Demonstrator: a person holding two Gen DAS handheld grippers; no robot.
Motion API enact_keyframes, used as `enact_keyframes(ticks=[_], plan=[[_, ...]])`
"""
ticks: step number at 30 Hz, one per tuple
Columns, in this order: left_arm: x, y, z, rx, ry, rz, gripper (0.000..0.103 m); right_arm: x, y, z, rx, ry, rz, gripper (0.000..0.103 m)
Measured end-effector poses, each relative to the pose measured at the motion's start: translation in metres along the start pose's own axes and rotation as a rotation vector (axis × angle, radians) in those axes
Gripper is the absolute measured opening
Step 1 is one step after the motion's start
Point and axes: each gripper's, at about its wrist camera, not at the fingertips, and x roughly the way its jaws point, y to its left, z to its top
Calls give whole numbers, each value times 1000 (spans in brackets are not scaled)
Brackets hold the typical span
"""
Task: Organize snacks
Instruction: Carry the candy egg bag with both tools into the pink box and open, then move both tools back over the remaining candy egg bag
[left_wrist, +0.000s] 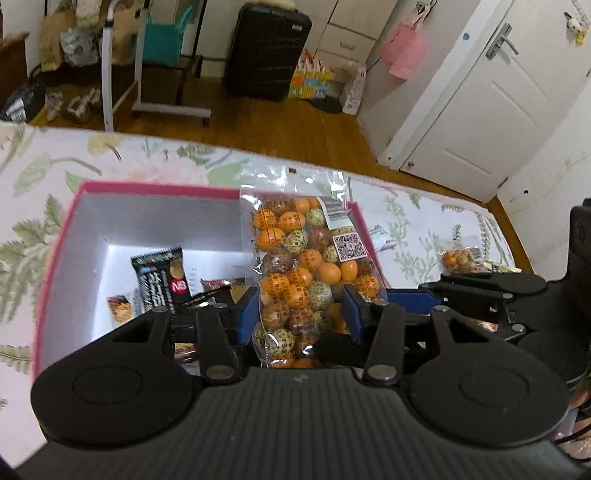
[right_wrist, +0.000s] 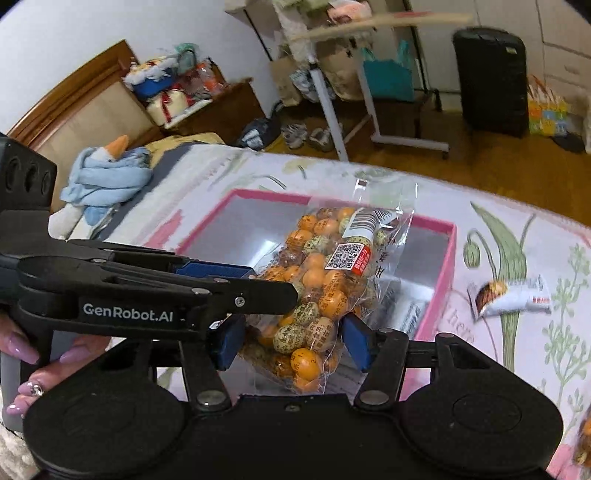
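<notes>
Left wrist view: bed (left_wrist: 44, 173) with a floral sheet carries a pink-rimmed box (left_wrist: 155, 188), open top, pale inside. Clear bag of candies (left_wrist: 306, 254), orange and speckled balls, stands upright over the box's right half, top seal toward the far rim. Left gripper (left_wrist: 301, 314) has the bag's lower part between its blue fingers (left_wrist: 247, 314); both pads press into the plastic, narrow opening, so it holds the bag.

In the box beside the bag: black snack packet (left_wrist: 162, 280) leaning upright, smaller wrapped snacks (left_wrist: 120, 310) low at its left. Another small candy bag (left_wrist: 461, 258) lies on the sheet to the right, well apart from the box.

Right wrist view: same bag (right_wrist: 332, 280), tilted, hanging above the box (right_wrist: 443, 258). Right gripper (right_wrist: 291, 343) straddles the bag's bottom end; left pad (right_wrist: 229, 343) touches the plastic, right pad (right_wrist: 356, 343) sits just beside it, contact there unclear. Moderate opening. Can't tell if this one really grips. Left gripper's arm (right_wrist: 147, 284) crosses in from the left, clamped on the bag higher up. A hand (right_wrist: 33, 369) with lilac nails holds its handle. One white snack packet (right_wrist: 509, 295) lies on the sheet right of the box.
</notes>
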Motion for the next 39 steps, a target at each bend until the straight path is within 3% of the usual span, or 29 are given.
enact_keyframes(ticks=[4, 11, 15, 19, 22, 31, 39], plan=[[22, 6, -8, -7, 26, 5, 45, 16, -9, -8, 24, 22, -11, 63], [44, 13, -10, -23, 78, 26, 45, 35, 9, -13, -109, 50, -124, 63], [41, 17, -14, -66, 106, 9, 45, 31, 10, -13, -65, 58, -123, 63], [36, 11, -17, -44, 131, 35, 46, 27, 9, -15, -15, 88, -107, 63], [41, 9, -17, -41, 141, 79, 54, 19, 12, -16, -17, 55, -120, 64], [4, -16, -18, 9, 64, 41, 54, -55, -3, -34, -21, -75, -135, 68], [-28, -77, -17, 135, 30, -38, 54, -136, -36, -61, -7, -171, -209, 70]])
